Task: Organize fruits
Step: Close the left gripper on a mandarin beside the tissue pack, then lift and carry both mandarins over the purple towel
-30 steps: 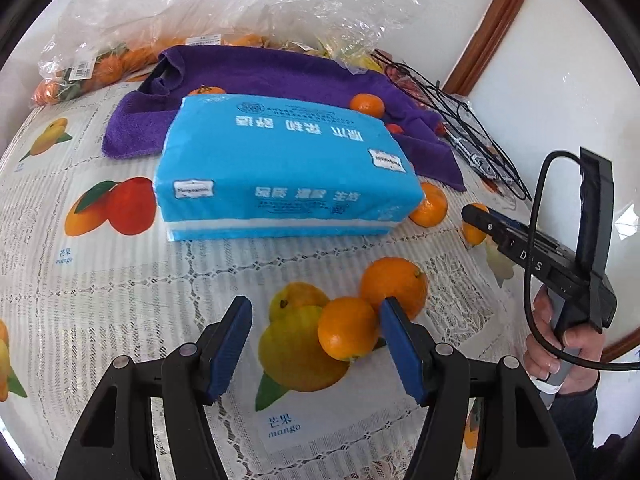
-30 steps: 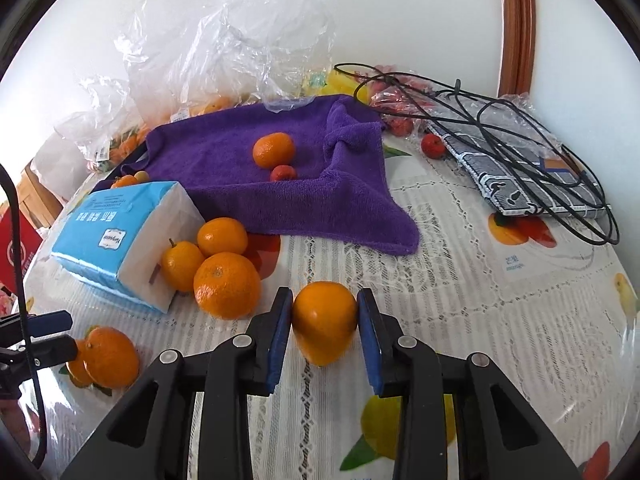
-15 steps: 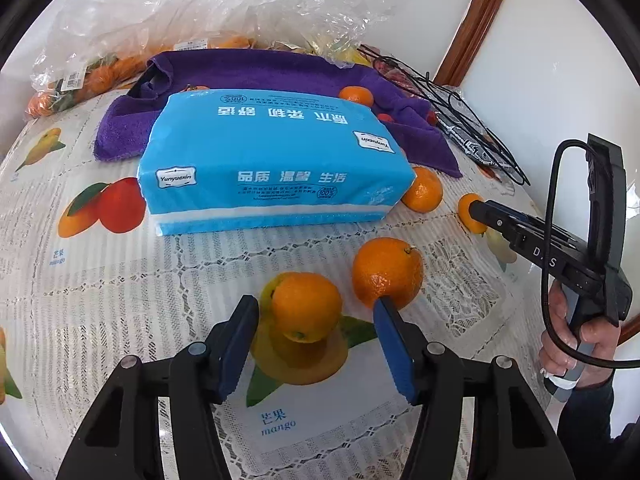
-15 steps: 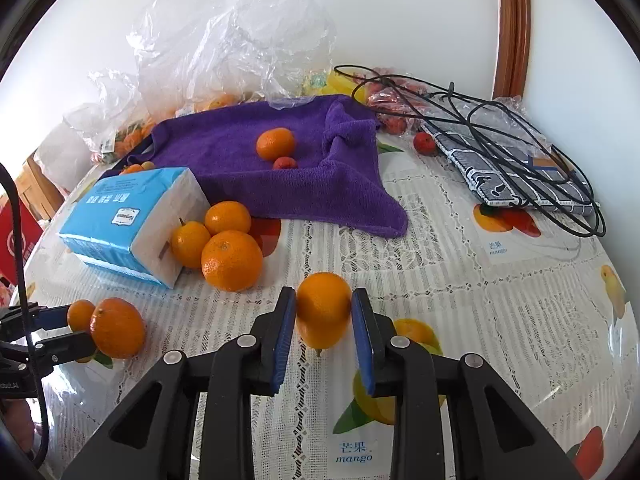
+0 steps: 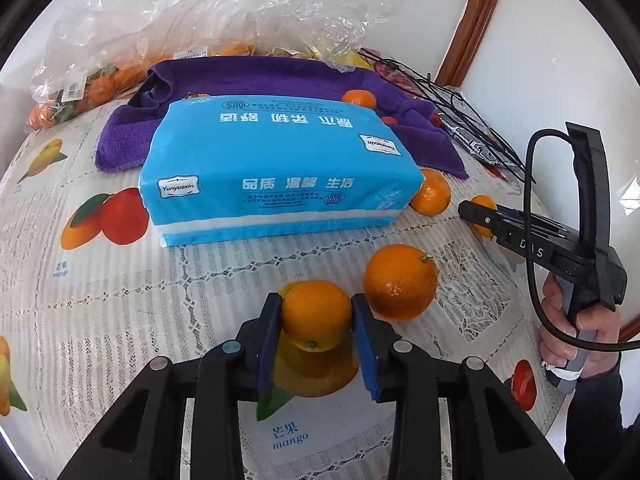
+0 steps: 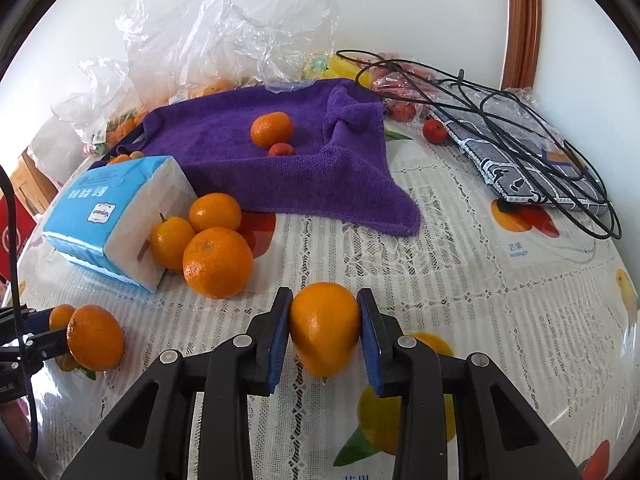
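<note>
My left gripper (image 5: 317,318) has its jaws closing, and both blue pads press on a small orange (image 5: 316,306) resting on the tablecloth. A bigger orange (image 5: 400,282) lies just right of it. The right gripper (image 6: 325,322) is shut on another orange (image 6: 325,330), held just above the cloth. Three loose oranges (image 6: 218,262) cluster against the end of a blue tissue pack (image 6: 116,216). Behind them a purple towel (image 6: 320,184) carries one orange (image 6: 272,129) and a small red fruit (image 6: 281,150).
Clear plastic bags (image 6: 240,32) with more fruit pile up at the back by the wall. Black cables (image 6: 500,92) lie over a patterned pouch (image 6: 532,172) at the right, with red fruits (image 6: 434,131) nearby. A person's hand (image 5: 580,332) grips the right tool.
The left jaws have closed from wide open onto the small orange, which now sits centred between the pads. The right gripper keeps its hold on its orange, hardly moving.
</note>
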`<state>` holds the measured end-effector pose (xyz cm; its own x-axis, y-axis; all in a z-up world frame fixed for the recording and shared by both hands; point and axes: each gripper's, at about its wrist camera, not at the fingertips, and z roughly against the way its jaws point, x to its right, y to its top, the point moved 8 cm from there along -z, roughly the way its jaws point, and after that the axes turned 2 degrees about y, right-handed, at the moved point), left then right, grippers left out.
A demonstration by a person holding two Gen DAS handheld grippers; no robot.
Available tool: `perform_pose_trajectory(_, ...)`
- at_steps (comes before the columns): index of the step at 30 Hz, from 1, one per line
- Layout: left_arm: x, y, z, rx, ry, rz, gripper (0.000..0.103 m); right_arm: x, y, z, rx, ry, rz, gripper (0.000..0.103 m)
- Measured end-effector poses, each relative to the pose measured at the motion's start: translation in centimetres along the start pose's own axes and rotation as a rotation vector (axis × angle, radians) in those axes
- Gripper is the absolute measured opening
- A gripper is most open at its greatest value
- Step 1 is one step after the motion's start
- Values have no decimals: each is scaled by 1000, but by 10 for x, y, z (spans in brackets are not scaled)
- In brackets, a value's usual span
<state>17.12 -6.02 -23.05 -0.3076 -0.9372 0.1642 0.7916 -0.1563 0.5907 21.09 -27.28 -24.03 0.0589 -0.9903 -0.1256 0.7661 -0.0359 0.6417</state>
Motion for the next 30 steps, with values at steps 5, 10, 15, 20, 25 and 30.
perform_pose_trajectory(5,-5,0,3,-4,4,31,33,-10,-3,12,6,12,5,33)
perform_pose_trajectory(10,-18,1,13,13,17,85,33,-24,-2,25,25,27,20,33)
perform_pose_trajectory(15,-31,1,25,32,44,125,33,-44,3,35,40,44,41,33)
perform_pose_trajectory(20,-43,4,35,53,71,154,33,-64,8,42,54,62,63,33)
perform_pose_trajectory(25,-56,15,49,95,80,181,33,-78,16,46,68,67,80,33)
perform_pose_trajectory(30,-63,38,58,133,91,180,33,-88,32,50,94,76,81,33)
